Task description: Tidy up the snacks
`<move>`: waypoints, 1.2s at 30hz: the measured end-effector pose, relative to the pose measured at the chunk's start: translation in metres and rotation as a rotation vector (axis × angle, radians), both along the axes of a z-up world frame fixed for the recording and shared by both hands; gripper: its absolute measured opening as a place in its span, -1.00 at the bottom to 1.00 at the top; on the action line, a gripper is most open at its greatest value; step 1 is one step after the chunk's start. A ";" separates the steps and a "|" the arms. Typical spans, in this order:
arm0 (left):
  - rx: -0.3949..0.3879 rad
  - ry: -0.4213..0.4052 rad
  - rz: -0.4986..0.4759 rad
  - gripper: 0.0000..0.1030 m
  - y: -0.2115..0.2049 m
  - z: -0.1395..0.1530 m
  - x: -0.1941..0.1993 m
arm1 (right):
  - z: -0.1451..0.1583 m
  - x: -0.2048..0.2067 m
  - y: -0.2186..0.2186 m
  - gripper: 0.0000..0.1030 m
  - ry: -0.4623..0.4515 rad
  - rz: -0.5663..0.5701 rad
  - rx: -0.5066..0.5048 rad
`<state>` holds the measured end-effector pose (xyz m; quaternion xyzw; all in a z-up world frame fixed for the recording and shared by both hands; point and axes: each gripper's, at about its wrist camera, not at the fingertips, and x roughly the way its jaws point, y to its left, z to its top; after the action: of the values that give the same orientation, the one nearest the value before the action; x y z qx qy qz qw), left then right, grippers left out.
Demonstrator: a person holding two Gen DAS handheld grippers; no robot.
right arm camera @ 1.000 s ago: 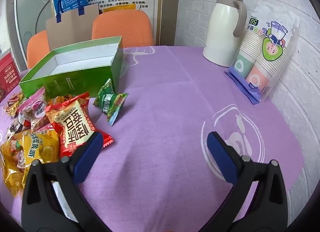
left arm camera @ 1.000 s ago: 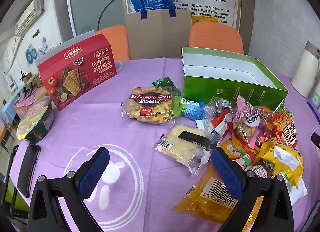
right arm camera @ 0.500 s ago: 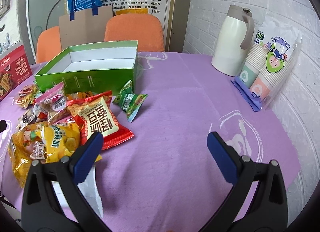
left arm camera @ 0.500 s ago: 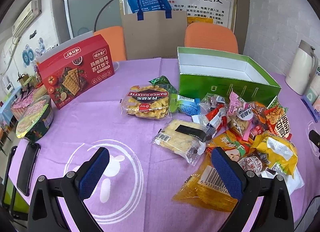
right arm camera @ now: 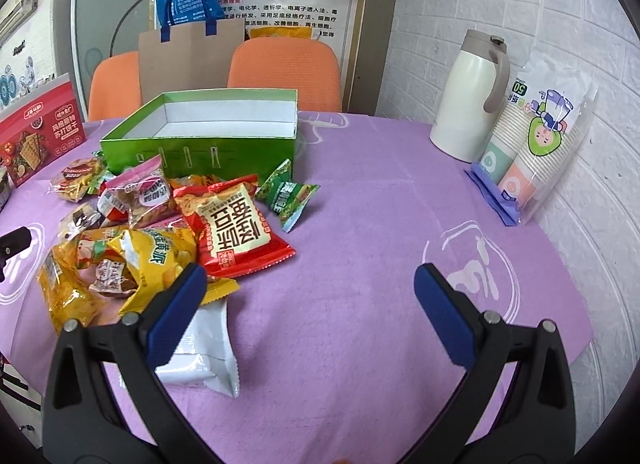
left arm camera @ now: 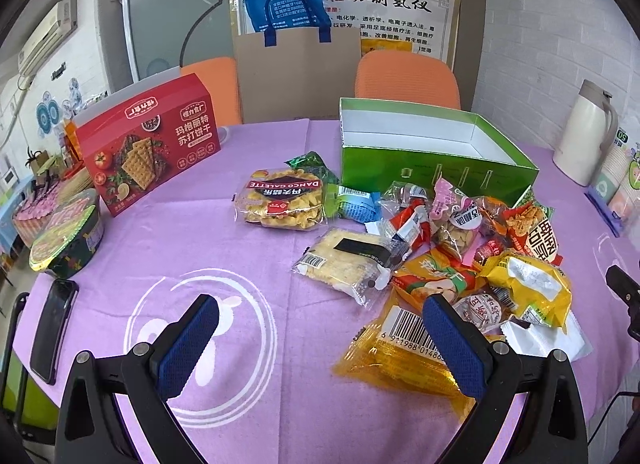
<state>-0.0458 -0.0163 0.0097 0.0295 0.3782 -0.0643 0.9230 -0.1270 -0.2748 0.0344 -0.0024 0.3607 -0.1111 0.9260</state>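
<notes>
A purple cloth covers the round desk (left arm camera: 248,224), backed by orange chairs and a white brick wall. The green box (left arm camera: 432,162) near the far edge stands empty, so by my judgement the sorting has hardly begun: the pile of snack packets (left arm camera: 472,248) lies loose on the cloth just in front of it. The left claw (left arm camera: 320,328) gapes wide, empty, its right finger over an orange packet (left arm camera: 400,352). The right claw (right arm camera: 310,298) is equally wide and empty, the pile at its left finger.
</notes>
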 end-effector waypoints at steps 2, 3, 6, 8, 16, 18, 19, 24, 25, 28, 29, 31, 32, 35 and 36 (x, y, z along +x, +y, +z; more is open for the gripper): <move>-0.003 -0.001 -0.004 1.00 -0.001 0.000 -0.002 | -0.001 -0.001 0.002 1.00 0.002 0.003 0.001; -0.004 0.000 -0.005 1.00 -0.001 0.000 -0.003 | -0.002 -0.002 0.003 1.00 0.003 0.004 0.001; -0.006 0.000 -0.008 1.00 -0.001 0.000 -0.003 | -0.003 -0.003 0.004 1.00 0.005 0.008 0.002; -0.007 0.001 -0.010 1.00 -0.001 0.000 -0.003 | -0.004 -0.004 0.006 1.00 0.006 0.009 0.002; -0.014 0.017 -0.010 1.00 -0.002 -0.005 0.000 | -0.009 -0.002 0.008 1.00 0.017 0.012 0.007; -0.021 0.022 -0.012 1.00 -0.002 -0.007 0.002 | -0.011 -0.001 0.008 1.00 0.021 0.014 0.007; -0.024 0.025 -0.014 1.00 -0.002 -0.007 0.002 | -0.011 -0.001 0.008 1.00 0.023 0.014 0.008; -0.023 0.036 -0.042 1.00 -0.006 -0.011 0.004 | -0.015 0.003 0.008 1.00 0.034 0.014 0.009; -0.021 0.035 -0.050 1.00 -0.008 -0.011 0.004 | -0.016 0.004 0.008 1.00 0.036 0.015 0.010; -0.015 0.034 -0.058 1.00 -0.011 -0.012 0.006 | -0.018 0.007 0.008 1.00 0.043 0.017 0.012; -0.015 0.033 -0.060 1.00 -0.012 -0.012 0.006 | -0.019 0.008 0.008 1.00 0.046 0.018 0.012; -0.012 0.035 -0.062 1.00 -0.013 -0.013 0.008 | -0.021 0.010 0.008 1.00 0.050 0.019 0.014; -0.009 0.036 -0.064 1.00 -0.014 -0.013 0.009 | -0.022 0.011 0.008 1.00 0.053 0.021 0.016; -0.006 0.043 -0.066 1.00 -0.015 -0.015 0.013 | -0.024 0.014 0.007 1.00 0.059 0.023 0.018; -0.006 0.046 -0.066 1.00 -0.016 -0.016 0.014 | -0.025 0.016 0.007 1.00 0.063 0.025 0.019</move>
<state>-0.0317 -0.0321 -0.0058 0.0377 0.3977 -0.0963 0.9117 -0.1112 -0.2676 0.0094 -0.0015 0.3906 -0.0960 0.9156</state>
